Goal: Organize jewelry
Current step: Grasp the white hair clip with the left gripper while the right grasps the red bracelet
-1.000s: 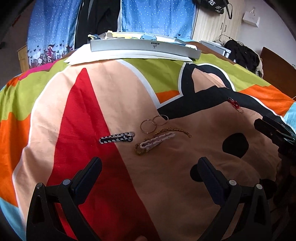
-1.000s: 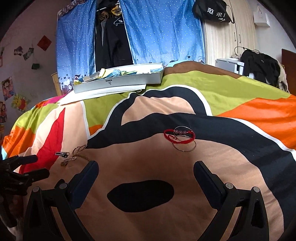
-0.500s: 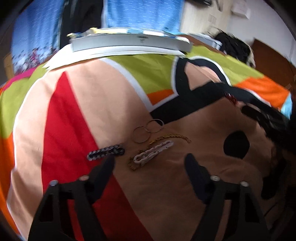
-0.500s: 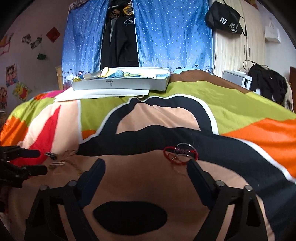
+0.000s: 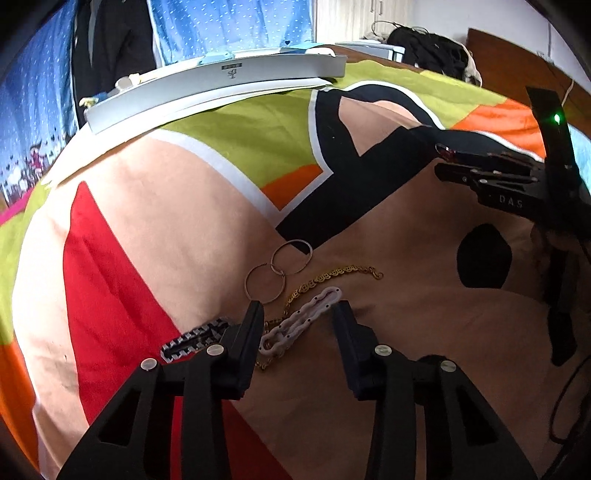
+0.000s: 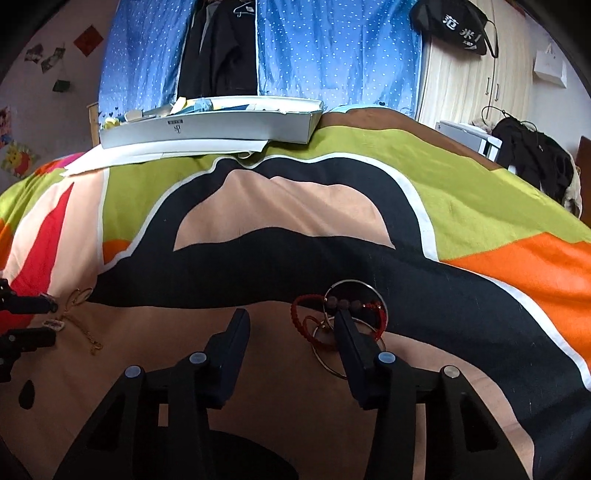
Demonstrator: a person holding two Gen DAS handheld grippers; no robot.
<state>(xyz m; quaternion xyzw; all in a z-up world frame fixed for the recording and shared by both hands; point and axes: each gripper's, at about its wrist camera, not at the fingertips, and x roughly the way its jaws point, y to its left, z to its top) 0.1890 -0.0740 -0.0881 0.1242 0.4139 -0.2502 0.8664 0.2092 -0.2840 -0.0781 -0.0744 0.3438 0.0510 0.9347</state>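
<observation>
A white chain-link hair clip [image 5: 301,326] is bracketed between the spread fingers of the left gripper [image 5: 298,314], with a gold chain [image 5: 325,277] beneath it and a black-and-white clip [image 5: 192,338] just left. The right gripper [image 6: 290,317] is held apart; a red bead bracelet [image 6: 299,321] and thin bangles [image 6: 376,295] are met at its right finger, on the patterned bedspread [image 6: 332,184].

The black body of the right gripper [image 5: 491,173], seen in the left wrist view, carries the raised letters "DAS". A black bag [image 6: 456,31] hanging on the wardrobe in the right wrist view shows white Chinese characters reading "范米". The long grey box [image 6: 207,127] at the far end of the bed bears a small dark logo and label on its side, too small to read in either view.
</observation>
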